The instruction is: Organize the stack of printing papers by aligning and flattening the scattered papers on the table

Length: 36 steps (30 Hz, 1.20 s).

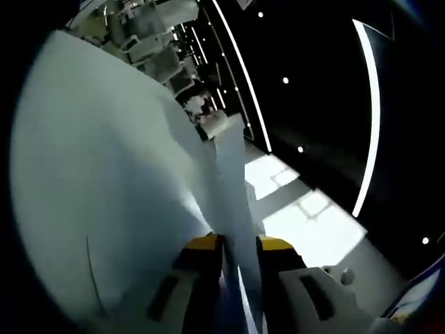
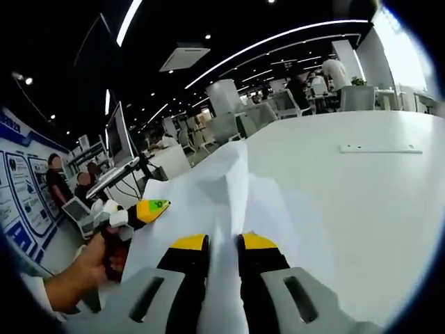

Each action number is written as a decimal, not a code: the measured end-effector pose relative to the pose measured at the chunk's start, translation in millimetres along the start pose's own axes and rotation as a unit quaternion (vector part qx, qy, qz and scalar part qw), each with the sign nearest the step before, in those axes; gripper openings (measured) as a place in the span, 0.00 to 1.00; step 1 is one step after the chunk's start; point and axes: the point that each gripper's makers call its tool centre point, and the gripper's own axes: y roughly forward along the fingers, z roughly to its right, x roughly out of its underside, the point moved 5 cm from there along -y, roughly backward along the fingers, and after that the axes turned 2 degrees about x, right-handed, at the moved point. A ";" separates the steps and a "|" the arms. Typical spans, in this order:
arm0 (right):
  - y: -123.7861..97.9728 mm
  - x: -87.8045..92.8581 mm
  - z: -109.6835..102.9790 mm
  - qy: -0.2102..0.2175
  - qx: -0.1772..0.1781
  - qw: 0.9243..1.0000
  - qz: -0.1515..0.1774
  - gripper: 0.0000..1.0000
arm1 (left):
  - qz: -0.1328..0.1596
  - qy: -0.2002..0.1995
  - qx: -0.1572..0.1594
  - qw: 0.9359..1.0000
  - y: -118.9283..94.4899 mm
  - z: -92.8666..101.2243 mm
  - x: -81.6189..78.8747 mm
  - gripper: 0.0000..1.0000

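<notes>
Paper stack (image 2: 229, 202), white sheets, held up off the white table (image 2: 361, 209) between two hand-held grippers, one at each side. Right gripper (image 2: 223, 243), nearest in the right gripper view: yellow-tipped jaws pressed close on the near edge of the sheets, which rise from between them and run away toward the far edge of the table; the top sheets buckle into a ridge along the middle. Left gripper (image 1: 240, 245), nearest in the left gripper view: yellow-tipped jaws likewise pinching the stack edge-on, the sheets standing as a thin band between the jaws and fanning slightly further out. The same left gripper shows in the right gripper view at the left side of the stack, its yellow tip against the paper, held by a person's hand (image 2: 94, 268). Step in hand, as a judgement: gathering and squaring, the stack lifted and pinched from two sides, its edges not yet flush and its faces not yet flat. Next move would call for bringing one edge down onto the table, tapping or pressing until the sheets line up, then laying the stack flat and easing both pinches off without dragging the top sheet. Beyond the stack: a flat grey strip (image 2: 381, 149) lying toward the far right edge of the table. Far background: monitor (image 2: 118, 136), office chairs and desks, seated and standing people, dark ceiling with light strips.
</notes>
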 end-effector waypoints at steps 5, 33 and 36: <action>-0.5 -0.4 -0.4 -0.001 -0.001 1.000 0.002 0.13 | -0.003 -0.001 0.003 1.000 0.1 -0.2 -0.3 0.16; -18.8 -14.2 21.1 -0.035 0.041 0.998 0.018 0.25 | -0.012 0.046 -0.013 0.999 1.1 1.3 2.0 0.06; -20.2 -16.4 28.2 -0.038 0.052 0.998 0.020 0.28 | -0.013 0.057 -0.016 0.998 2.3 -0.1 -0.1 0.06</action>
